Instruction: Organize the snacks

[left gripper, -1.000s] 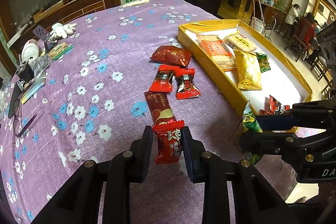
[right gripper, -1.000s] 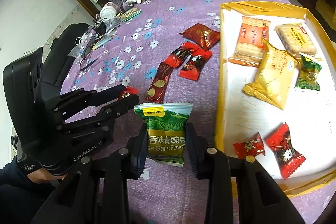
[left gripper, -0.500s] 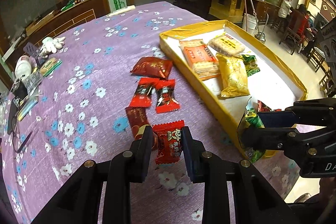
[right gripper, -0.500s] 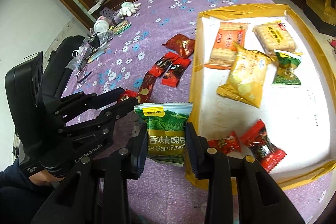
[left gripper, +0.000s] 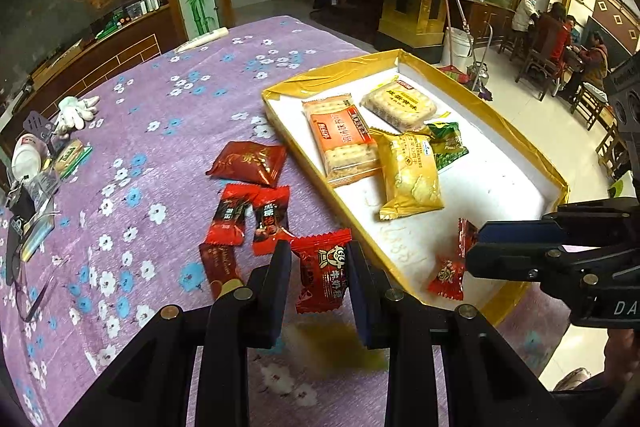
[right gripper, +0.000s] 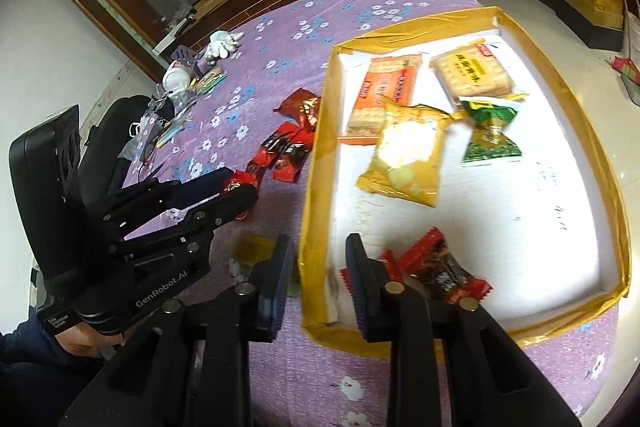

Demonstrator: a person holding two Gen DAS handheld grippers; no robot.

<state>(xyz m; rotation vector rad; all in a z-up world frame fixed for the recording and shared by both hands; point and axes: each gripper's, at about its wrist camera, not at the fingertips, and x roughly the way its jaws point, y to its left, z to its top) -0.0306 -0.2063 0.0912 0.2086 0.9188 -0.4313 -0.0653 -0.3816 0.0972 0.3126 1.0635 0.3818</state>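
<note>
A dark red snack packet [left gripper: 248, 163] lies on the purple flowered cloth [left gripper: 160, 155]. The left gripper [left gripper: 318, 251] squeezes a red candy [left gripper: 322, 273] tight, just beside the yellow box [right gripper: 316, 163]. A blurry green-yellow packet [right gripper: 250, 247] sits outside the box. The right gripper [right gripper: 318, 243] has just pinched its jaws together with nothing between them, over the box's near edge.

I see my left gripper [right gripper: 236, 187] as matte black linkage bars with silver screw heads, its body lettered "GenRobot.AI" in white. A dark blue sleeve [right gripper: 24, 343] shows behind it. The right gripper's fingers [right gripper: 360, 275] carry ribbed dark pads.
</note>
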